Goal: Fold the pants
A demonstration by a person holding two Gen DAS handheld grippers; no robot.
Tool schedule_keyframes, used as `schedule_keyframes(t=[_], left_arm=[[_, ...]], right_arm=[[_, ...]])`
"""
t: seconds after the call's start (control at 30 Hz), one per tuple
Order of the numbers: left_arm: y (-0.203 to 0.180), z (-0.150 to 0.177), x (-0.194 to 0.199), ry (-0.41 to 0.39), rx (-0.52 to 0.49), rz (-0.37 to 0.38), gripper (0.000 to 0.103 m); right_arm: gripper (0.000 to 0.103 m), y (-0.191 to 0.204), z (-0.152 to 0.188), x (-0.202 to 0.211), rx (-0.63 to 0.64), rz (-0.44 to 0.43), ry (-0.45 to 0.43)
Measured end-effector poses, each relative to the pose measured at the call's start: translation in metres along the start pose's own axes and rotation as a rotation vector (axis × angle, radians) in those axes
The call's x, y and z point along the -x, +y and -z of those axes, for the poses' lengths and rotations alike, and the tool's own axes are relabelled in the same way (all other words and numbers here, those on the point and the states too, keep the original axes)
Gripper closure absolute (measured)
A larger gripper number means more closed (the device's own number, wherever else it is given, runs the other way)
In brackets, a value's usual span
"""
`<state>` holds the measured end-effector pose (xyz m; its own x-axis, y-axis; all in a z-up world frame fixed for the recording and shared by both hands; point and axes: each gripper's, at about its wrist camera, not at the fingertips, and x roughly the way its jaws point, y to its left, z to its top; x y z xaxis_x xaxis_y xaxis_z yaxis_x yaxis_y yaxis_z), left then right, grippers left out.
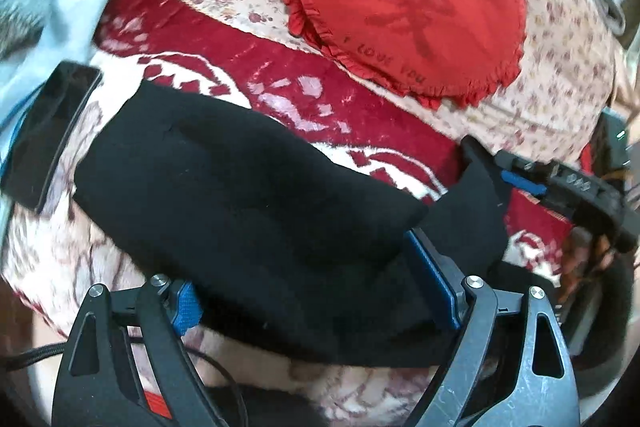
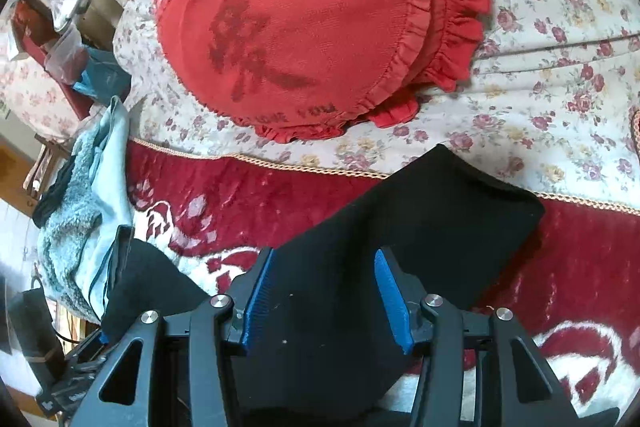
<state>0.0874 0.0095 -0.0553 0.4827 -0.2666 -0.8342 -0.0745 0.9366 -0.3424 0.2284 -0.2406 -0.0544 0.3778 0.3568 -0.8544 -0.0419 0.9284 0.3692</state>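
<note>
The black pants (image 1: 248,195) lie in a folded bundle on the red and white blanket (image 1: 280,83). My left gripper (image 1: 304,291) is open, its blue pads (image 1: 434,279) wide apart on either side of the near edge of the bundle. In the right wrist view the pants (image 2: 420,227) lie between the blue pads (image 2: 390,299) of my right gripper (image 2: 324,291), which is open with the fabric passing between its fingers. The right gripper also shows in the left wrist view (image 1: 560,187) at the pants' right end.
A red heart-shaped frilled cushion (image 2: 312,27) rests on the floral bedspread (image 2: 560,47) beyond the blanket. A dark phone (image 1: 52,131) lies at the left. Grey and pale blue clothes (image 2: 88,195) are heaped at the bed's left edge.
</note>
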Motion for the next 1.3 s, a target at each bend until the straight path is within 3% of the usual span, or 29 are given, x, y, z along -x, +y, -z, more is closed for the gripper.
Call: schedule_keyframes(t=[0.13, 0.47, 0.63, 0.83, 1.07, 1.3], left_arm=[[-0.010, -0.001, 0.014, -0.029, -0.025, 0.035, 0.015], [-0.050, -0.013, -0.012, 0.000, -0.117, 0.039, 0.015], [-0.037, -0.005, -0.003, -0.014, -0.092, -0.018, 0.015], [-0.019, 0.005, 0.021, -0.020, -0.028, 0.013, 0.015], [-0.038, 0.006, 0.028, -0.030, -0.069, 0.054, 0.015], [-0.060, -0.004, 0.014, -0.002, -0.095, 0.041, 0.015]], right_arm=[[0.053, 0.002, -0.004, 0.000, -0.003, 0.008, -0.002], [0.053, -0.004, -0.009, 0.001, -0.012, 0.014, -0.005], [0.053, -0.012, -0.008, 0.003, -0.032, 0.015, -0.009], [0.053, -0.007, -0.003, 0.006, -0.040, -0.003, -0.010], [0.050, 0.001, -0.005, 0.010, -0.026, -0.007, -0.015], [0.050, -0.007, -0.007, 0.003, -0.039, -0.003, -0.004]])
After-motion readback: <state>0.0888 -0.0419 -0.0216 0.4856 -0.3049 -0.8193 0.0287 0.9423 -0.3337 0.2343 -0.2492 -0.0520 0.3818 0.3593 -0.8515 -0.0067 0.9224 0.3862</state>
